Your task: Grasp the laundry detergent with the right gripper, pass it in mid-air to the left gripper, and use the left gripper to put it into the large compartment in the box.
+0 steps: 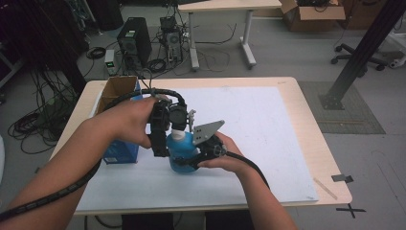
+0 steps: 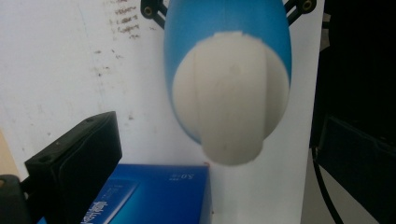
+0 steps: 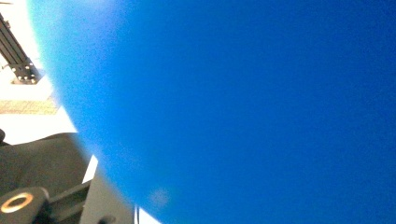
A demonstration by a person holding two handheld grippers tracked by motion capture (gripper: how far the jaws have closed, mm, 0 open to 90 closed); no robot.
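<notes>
- One blue bottle point(image 1: 182, 152) with a white cap point(image 1: 177, 130) stands a bit left of the middle of the worktop point(image 1: 306, 139), on the white sheet point(image 1: 258, 120) that covers most of it.
- The right claw point(image 1: 194, 160) comes in from the bottle's right side and is clamped on the blue body low down; in the right gripper view the blue wall point(image 3: 243, 107) sits pressed right up against the camera.
- The left claw point(image 1: 165, 132) is up by the bottle's top, hand wrapped over it. In the left gripper view the white cap point(image 2: 231, 98) sits between the two black jaws with plenty of gap either side, so that claw is spread wide and has hold of nothing.
- Just left of the bottle is one blue box point(image 1: 122, 151), close to the left hand's wrist. Behind it, one open cardboard box point(image 1: 117, 88) sits at the worktop's back-left corner, tight to the edge.
- So the left side is crowded: two boxes plus a forearm. The right half of the sheet is bare all the way to the right edge, lots of room to move there.
- The bottle is well clear of the near edge and far from the back one.
- Count: one bottle, two boxes, two claws, one cable each.
- On the floor beyond: one other desk point(image 1: 225, 7) and computer towers point(image 1: 134, 43) with cables.
</notes>
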